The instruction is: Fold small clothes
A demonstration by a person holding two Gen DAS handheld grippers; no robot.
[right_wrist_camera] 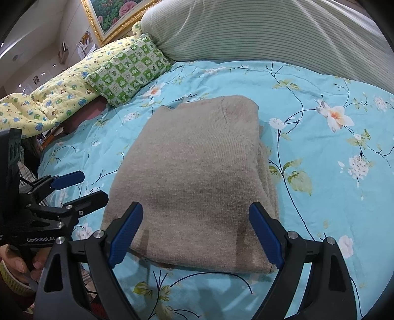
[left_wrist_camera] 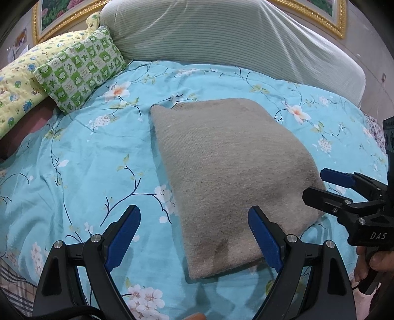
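Note:
A beige knitted garment (left_wrist_camera: pixel 221 172) lies folded into a thick rectangle on the blue floral bedspread (left_wrist_camera: pixel 86 160). My left gripper (left_wrist_camera: pixel 194 236) hovers open above its near left corner, nothing between the blue pads. The right gripper (left_wrist_camera: pixel 317 184) shows at the right edge of that view, open beside the garment's near right edge. In the right wrist view the folded garment (right_wrist_camera: pixel 197 172) fills the middle, its stacked layers showing along the right side. My right gripper (right_wrist_camera: pixel 195 233) stands open over its near edge, and the left gripper (right_wrist_camera: pixel 91 187) is open at the left.
A green checked pillow (left_wrist_camera: pixel 81 73) and a yellow printed quilt (left_wrist_camera: pixel 17 81) lie at the far left. A large striped green bolster (left_wrist_camera: pixel 234 41) runs along the back, under gold-framed pictures (left_wrist_camera: pixel 59 17). A hand (left_wrist_camera: pixel 371 263) grips the right tool's handle. The bedspread (right_wrist_camera: pixel 332 172) stretches right of the garment.

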